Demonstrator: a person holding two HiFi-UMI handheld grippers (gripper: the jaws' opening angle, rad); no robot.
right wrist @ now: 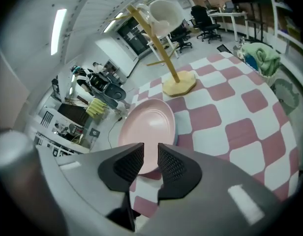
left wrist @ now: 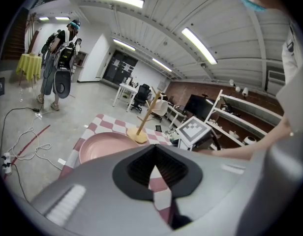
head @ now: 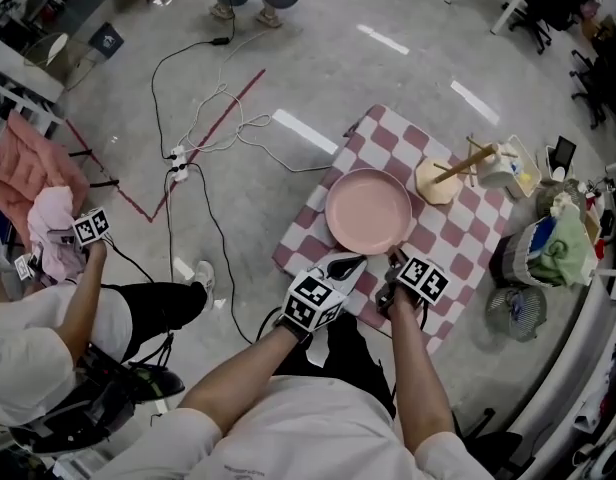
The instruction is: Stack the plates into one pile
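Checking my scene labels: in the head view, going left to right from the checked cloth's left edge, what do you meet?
pink plate → wooden mug stand → basket holding green cloth

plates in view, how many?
1: a pink plate on the checkered cloth, next to the wooden stand. More plates may be stacked under it; none of the views shows clearly.
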